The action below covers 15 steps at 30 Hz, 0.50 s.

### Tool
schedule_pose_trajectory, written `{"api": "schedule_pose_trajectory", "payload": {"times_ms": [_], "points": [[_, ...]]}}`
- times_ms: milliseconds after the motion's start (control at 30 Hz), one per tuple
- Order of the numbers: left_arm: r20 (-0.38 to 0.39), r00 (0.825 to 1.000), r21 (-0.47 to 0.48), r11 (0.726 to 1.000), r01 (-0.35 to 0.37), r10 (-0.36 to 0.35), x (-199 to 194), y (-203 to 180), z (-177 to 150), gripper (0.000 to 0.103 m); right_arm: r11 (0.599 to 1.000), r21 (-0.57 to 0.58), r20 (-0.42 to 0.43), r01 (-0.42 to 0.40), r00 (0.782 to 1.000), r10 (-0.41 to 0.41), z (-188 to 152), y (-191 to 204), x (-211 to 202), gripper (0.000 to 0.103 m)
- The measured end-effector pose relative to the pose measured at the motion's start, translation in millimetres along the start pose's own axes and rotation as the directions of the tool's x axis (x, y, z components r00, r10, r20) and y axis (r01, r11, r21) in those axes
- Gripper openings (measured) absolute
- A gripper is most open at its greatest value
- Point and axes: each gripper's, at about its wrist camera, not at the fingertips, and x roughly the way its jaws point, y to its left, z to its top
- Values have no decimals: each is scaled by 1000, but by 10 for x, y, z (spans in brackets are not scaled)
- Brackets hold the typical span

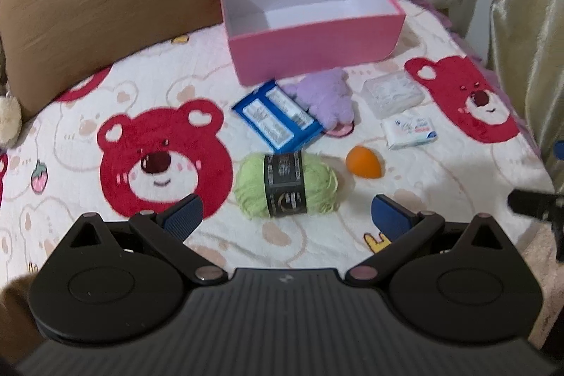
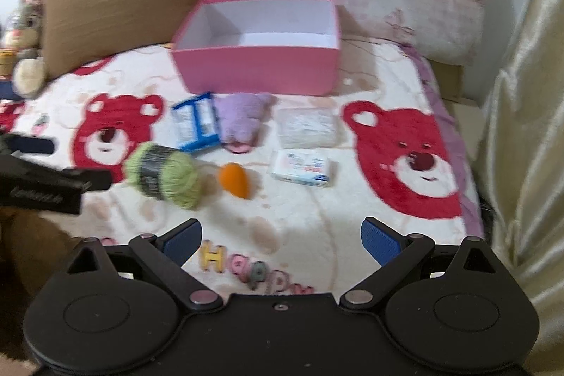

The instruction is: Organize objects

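Pink box (image 1: 317, 48), lidless and empty, white inside, standing on the bear-print blanket (image 1: 105, 87) towards the pillows. Just in front of it, a blue packet (image 1: 276, 117) touching a purple plush toy (image 1: 326, 97). To the right of those, a clear plastic case (image 1: 393, 92), with a small white tissue pack (image 1: 410, 129) just in front of the case. Nearer the cameras, a green yarn ball (image 1: 285, 185) with a black label, and beside it an orange egg-shaped sponge (image 1: 365, 161), apart from the yarn. Left gripper (image 1: 285, 217) wide open, holding nothing, yarn ball lying just ahead between the blue pads. Right gripper (image 2: 282, 240) likewise spread open and empty, over bare blanket. Brown cushion (image 1: 88, 6) at the back left.
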Motion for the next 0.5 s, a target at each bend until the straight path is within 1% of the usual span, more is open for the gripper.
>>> {"api": "schedule_pose_trajectory", "payload": {"times_ms": [67,133,200,267,333,367,400,467,500], "points": [[15,1000,5,1000,11,-11,-41,50,45,103,999,-1,31,-53,998,53,0,54,-47,99],[22,999,7,999,32,-32,-50,118,70,103,993,-32,73,-113,991,115,3,122,-64,99],[11,998,-7,998,61,-61,-22,205,90,103,991,-52,113,-126,985,131,1,214,-55,99],[-6,996,-27,996,88,-88,37,302,103,103,982,-128,162,-136,974,156,-15,361,-14,99],[-10,994,-34,994,107,-107,94,373,102,102,965,-210,187,-158,962,198,-28,476,52,99],[-3,994,-29,993,112,-112,118,397,98,102,958,-243,194,-155,959,205,-29,541,103,99],[12,993,-19,993,114,-114,135,415,89,102,953,-267,189,-146,961,201,-22,626,169,99],[42,994,1,994,105,-105,172,437,64,102,950,-283,162,-129,970,180,5,753,323,99],[51,993,8,995,103,-104,198,448,53,102,948,-289,150,-133,972,182,20,824,422,99]]}}
